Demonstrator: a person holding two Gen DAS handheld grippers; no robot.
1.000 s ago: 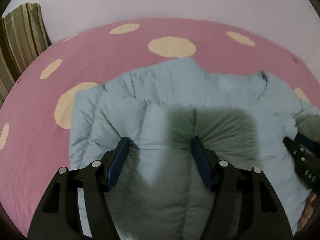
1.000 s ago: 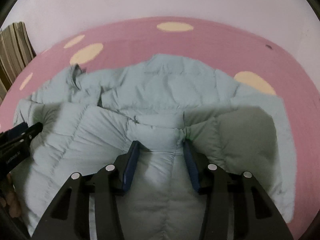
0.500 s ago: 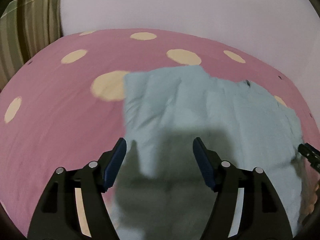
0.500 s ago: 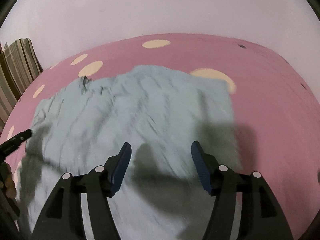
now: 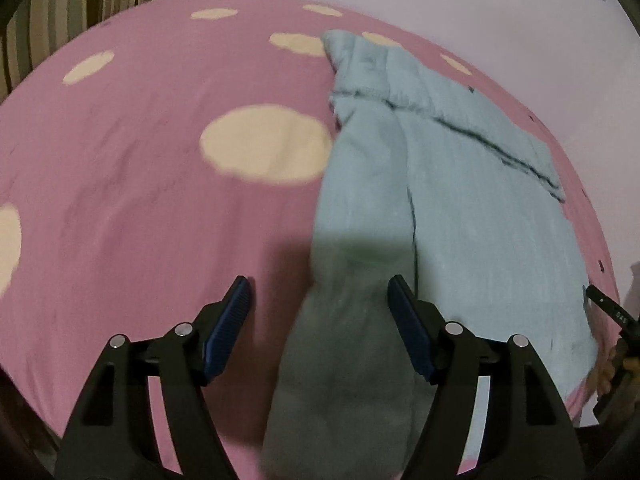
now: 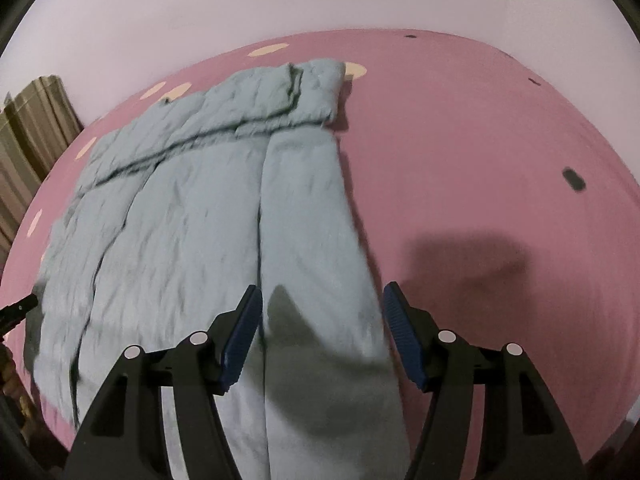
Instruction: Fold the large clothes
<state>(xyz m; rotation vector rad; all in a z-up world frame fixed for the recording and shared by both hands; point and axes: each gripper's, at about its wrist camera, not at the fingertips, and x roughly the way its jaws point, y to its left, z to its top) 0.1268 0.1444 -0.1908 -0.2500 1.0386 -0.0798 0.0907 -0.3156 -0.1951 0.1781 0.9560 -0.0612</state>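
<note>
both fingers released above the pale blue jacket on the bed

the left gripper (image 5: 320, 296) has its blue-padded fingers (image 5: 230, 320) spread apart with nothing pressed between them; they hang above the near left edge of the pale blue quilted jacket (image 5: 460, 208), and its jaws have just been opening a little further. the jacket's edge runs up between the two fingers, so the left finger sits over bare pink sheet and the right finger over fabric. ahead and left of the fingers lies the pink bed sheet (image 5: 132, 184) with cream spots. at the far right, beyond the jacket, the tip of the other gripper and part of a hand show at the rim.

the right gripper (image 6: 320, 304) is also released, its fingers (image 6: 402, 332) apart; its jaws have just been opening, and the jacket's (image 6: 192, 216) right panel lies below and between them without being pinched. the jacket stretches ahead and left of these fingers, lying flat on the bed, its far end bunched in folds. right of the fingers is bare pink sheet (image 6: 480, 152) in shadow. a striped curtain (image 6: 28, 136) stands far left.
</note>
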